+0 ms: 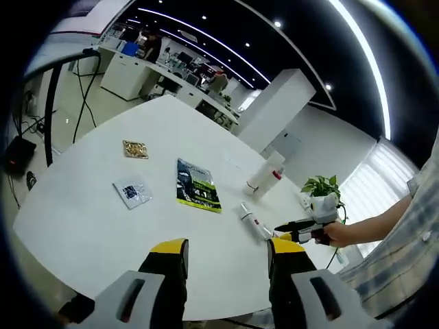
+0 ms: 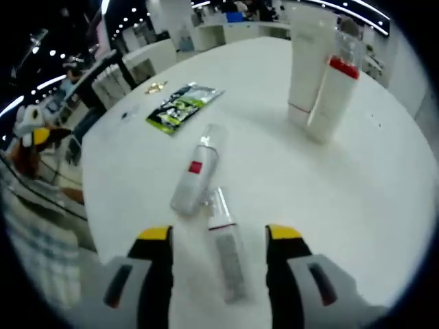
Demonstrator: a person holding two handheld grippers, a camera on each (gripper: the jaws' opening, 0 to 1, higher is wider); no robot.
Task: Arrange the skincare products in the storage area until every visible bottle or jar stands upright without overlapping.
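A: What was seen on the white bench from the right gripper view?

B: Two bottles were found lying flat near the right gripper. A slim tube was stretched out between the two yellow-tipped fingers, which were held apart with nothing clamped. Whether the tube was touched by either finger could not be told. A second bottle with a red band was laid just beyond it, the two touching or nearly so. Farther off, a tall white tube and a bottle with a red collar were seen standing close together, the latter tilted against the former.

A: And from the left gripper view?

B: The left gripper was held above the bench edge, its fingers spread and empty. A green and black packet was spotted flat on the bench, with a small clear sachet and a golden packet to its side. The lying bottles were glimpsed next to the right gripper, gripped by a person's hand. A potted plant was noted behind it.
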